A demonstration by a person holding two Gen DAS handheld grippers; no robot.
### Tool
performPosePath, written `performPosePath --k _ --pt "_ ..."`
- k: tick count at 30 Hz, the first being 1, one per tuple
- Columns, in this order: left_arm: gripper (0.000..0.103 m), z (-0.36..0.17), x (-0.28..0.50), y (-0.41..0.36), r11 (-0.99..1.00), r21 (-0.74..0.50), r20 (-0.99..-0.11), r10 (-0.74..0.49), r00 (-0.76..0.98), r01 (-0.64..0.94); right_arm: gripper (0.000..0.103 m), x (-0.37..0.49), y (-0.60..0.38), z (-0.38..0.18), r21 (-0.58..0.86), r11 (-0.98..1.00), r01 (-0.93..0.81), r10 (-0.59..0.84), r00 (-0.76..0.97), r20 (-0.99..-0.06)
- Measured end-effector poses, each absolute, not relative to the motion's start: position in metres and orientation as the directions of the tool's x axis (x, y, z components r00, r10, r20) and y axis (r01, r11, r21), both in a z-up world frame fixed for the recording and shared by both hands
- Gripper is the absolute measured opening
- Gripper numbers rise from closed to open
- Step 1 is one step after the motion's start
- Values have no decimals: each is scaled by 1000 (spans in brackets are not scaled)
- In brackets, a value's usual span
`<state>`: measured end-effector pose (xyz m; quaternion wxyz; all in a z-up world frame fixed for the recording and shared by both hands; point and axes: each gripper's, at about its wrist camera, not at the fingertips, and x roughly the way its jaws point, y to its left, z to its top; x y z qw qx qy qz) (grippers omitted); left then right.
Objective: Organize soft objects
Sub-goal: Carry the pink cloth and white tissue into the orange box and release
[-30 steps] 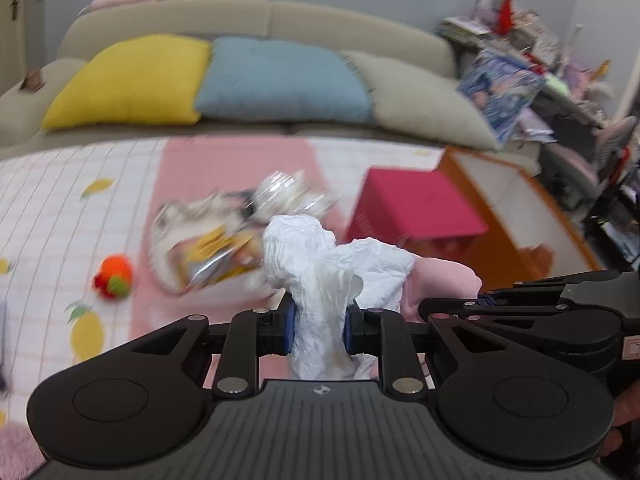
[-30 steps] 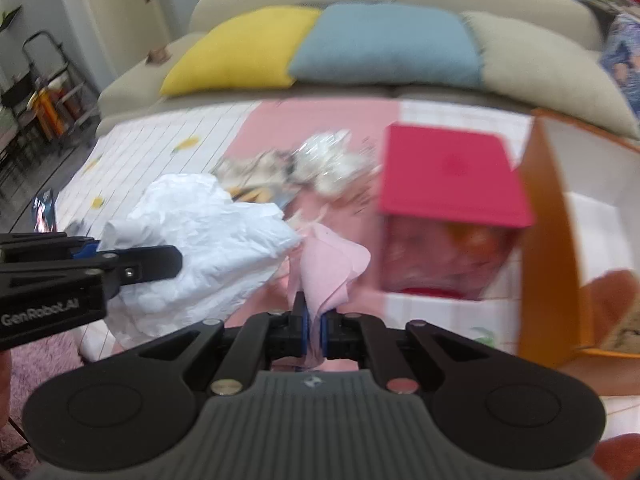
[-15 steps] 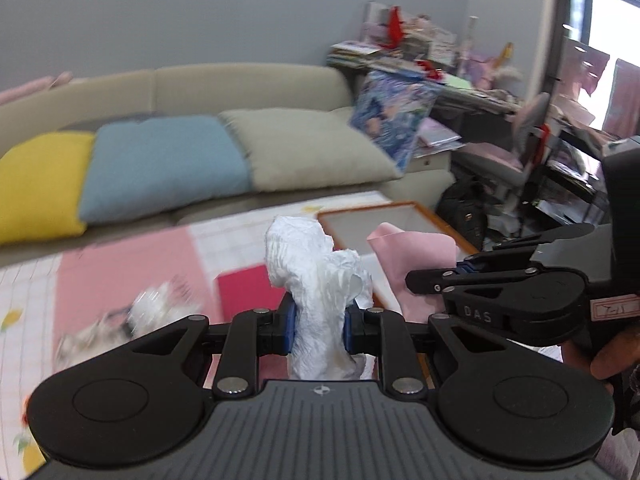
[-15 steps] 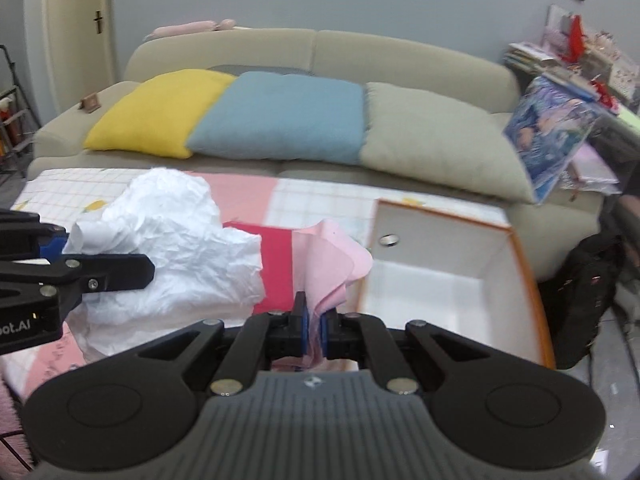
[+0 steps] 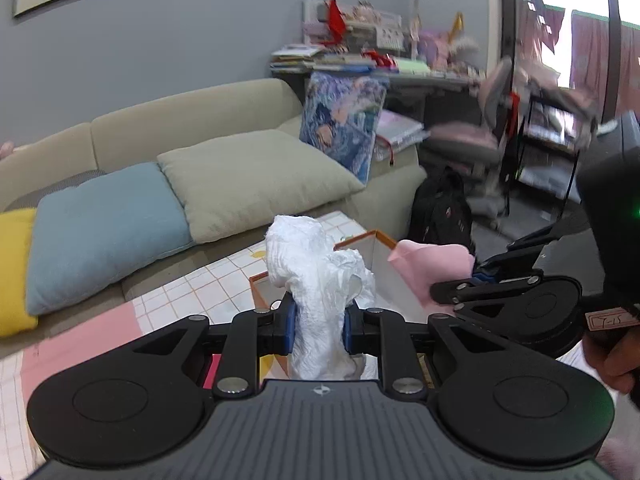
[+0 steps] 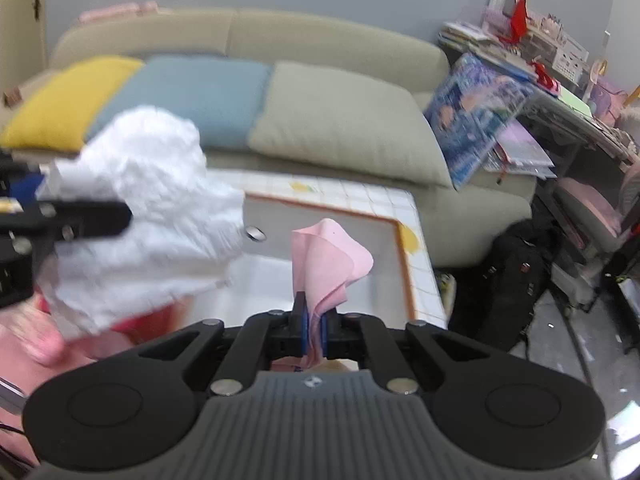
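My left gripper (image 5: pixel 317 330) is shut on a crumpled white cloth (image 5: pixel 316 276), held up in the air; the cloth also shows blurred at the left of the right wrist view (image 6: pixel 144 216). My right gripper (image 6: pixel 316 330) is shut on a folded pink cloth (image 6: pixel 330 264), which also shows at the right of the left wrist view (image 5: pixel 430 268). Both cloths hang over an open orange-rimmed white box (image 6: pixel 362 216) on the tiled table; the box also shows in the left wrist view (image 5: pixel 380 268).
A beige sofa (image 6: pixel 320 48) with yellow (image 6: pixel 68 100), blue (image 6: pixel 192 100) and grey-green (image 6: pixel 340 124) cushions runs behind the table. A black backpack (image 6: pixel 520 280) sits on the floor at the right. A cluttered desk (image 5: pixel 400 64) and chair (image 5: pixel 464 144) stand beyond.
Both grippers have swung right with their cloths, from over the pink mat and red box to over the orange-rimmed white box. Both stay shut.
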<state>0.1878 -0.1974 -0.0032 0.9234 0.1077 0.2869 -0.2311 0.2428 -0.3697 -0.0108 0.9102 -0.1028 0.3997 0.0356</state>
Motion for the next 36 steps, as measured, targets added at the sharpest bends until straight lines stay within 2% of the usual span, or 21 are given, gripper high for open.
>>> performPosePath --k 3,9,15,25,29,30,31,32,33,34,36 --pt "24 -19 193 -218 838 140 -607 -349 714 528 3 258 -380 -31 -177 973 -151 -40 640 -767" --pt "24 -54 205 -251 791 183 -685 -323 653 583 3 277 -391 -65 -202 963 -178 -67 568 -820" --pt "24 -85 213 -268 737 286 -723 -253 643 612 3 281 -389 -82 -217 949 -229 -61 542 -838" --pt "26 -106 222 -267 739 273 -787 -198 585 616 6 287 -379 -107 -269 915 -301 -95 486 -869" --pt "35 -99 226 -262 759 241 -788 -211 579 604 8 288 -377 -105 -281 906 -318 -101 483 -870" --pt "37 -96 227 -260 768 226 -787 -218 577 599 15 288 -377 -104 -277 906 -321 -97 480 -872" --pt "37 -93 228 -258 775 212 -786 -228 575 595 31 288 -377 -102 -273 908 -319 -96 476 -874" --pt "42 -89 228 -256 780 201 -784 -235 575 593 38 289 -378 -100 -266 912 -313 -93 473 -876" --pt "50 -86 228 -255 781 197 -782 -239 575 593 43 289 -378 -97 -258 916 -306 -89 472 -877" --pt "54 -82 228 -253 780 199 -779 -242 578 594 43 289 -379 -93 -246 920 -304 -80 471 -878" --pt "56 -74 225 -251 780 207 -772 -240 588 591 45 288 -378 -86 -235 924 -302 -69 472 -879"
